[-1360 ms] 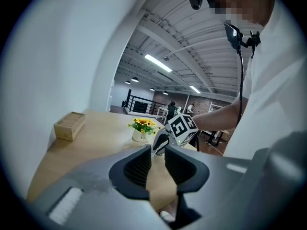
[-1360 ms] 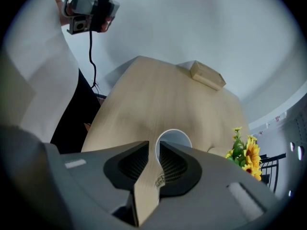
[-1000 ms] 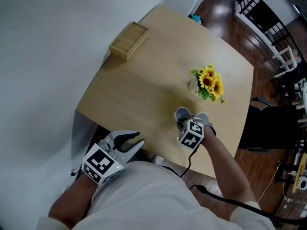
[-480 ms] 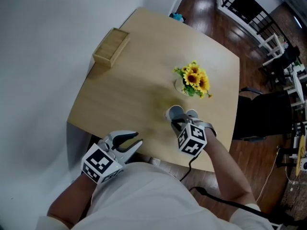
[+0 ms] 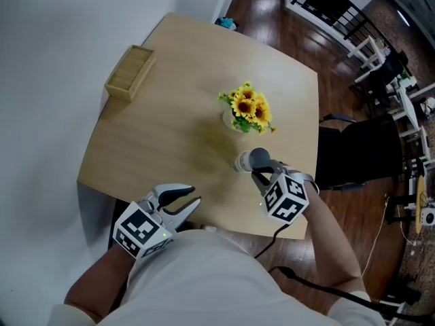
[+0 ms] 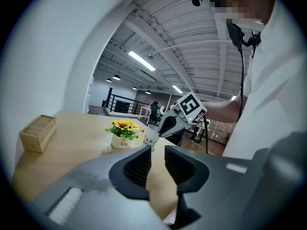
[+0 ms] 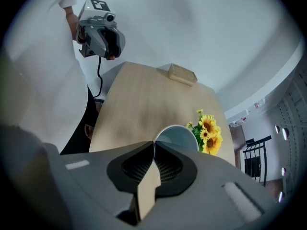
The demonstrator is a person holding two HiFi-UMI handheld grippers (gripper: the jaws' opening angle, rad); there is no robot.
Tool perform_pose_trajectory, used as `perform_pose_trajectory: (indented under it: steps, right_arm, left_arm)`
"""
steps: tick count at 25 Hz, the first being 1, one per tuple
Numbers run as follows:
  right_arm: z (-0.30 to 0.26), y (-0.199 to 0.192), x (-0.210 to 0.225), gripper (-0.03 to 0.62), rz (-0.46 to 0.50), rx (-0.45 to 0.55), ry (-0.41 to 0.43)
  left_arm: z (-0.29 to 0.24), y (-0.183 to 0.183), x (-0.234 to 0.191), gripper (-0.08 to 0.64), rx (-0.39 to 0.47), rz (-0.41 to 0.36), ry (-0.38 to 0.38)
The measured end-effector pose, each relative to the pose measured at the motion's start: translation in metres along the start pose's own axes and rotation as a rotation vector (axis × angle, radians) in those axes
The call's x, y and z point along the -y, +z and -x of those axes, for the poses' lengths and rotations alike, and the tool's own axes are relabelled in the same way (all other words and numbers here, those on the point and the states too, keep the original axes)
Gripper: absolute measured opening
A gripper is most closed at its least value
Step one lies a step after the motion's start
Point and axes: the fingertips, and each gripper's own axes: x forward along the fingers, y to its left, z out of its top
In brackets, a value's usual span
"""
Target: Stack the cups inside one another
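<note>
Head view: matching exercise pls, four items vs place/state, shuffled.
Items:
1. wooden box
2. sunflower pot
3. right gripper
4. left gripper

Place/state:
A. jaws apart, nothing between, by the table's near edge
B. far-left corner of the table
C. mid-table, just beyond the cup
D. shut on the cup's rim

Pairs: 1-B, 2-C, 3-D, 4-A

Flower pot, white: one short dark word on its side, possibly "Life", too small to confirm. Cup, white: a few dark printed characters on its wall, illegible. Cubes on the left gripper and the right gripper: black-and-white square code markers only, with no letters or numbers; nothing else in view carries readable text.
</note>
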Motion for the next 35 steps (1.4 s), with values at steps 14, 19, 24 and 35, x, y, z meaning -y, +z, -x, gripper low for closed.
perform_pose_trajectory:
  steps: [14, 19, 24, 35]
  right_arm:
    - [-0.043, -0.032, 0.001, 0.02, 0.045, -0.041, 0.078]
    - [-0.069, -0.038, -0.006, 0.021, 0.024, -0.042, 0.139]
    - [-0.08, -0.039, -0.01, 0.05, -0.006, -0.044, 0.172]
    - [-0.035, -0.035, -0.012, 0.058, -0.127, 0.004, 0.036]
  left_arm:
    - [-0.01, -0.006, 0.002, 0.095, 0.001, 0.023, 0.079]
    - [-0.002, -0.01, -0.001, 0.095, -0.003, 0.038, 0.113]
    - [0.007, -0.012, 0.0, 0.095, -0.01, 0.044, 0.127]
    - [0.013, -0.009, 0.002, 0.095, -0.013, 0.036, 0.053]
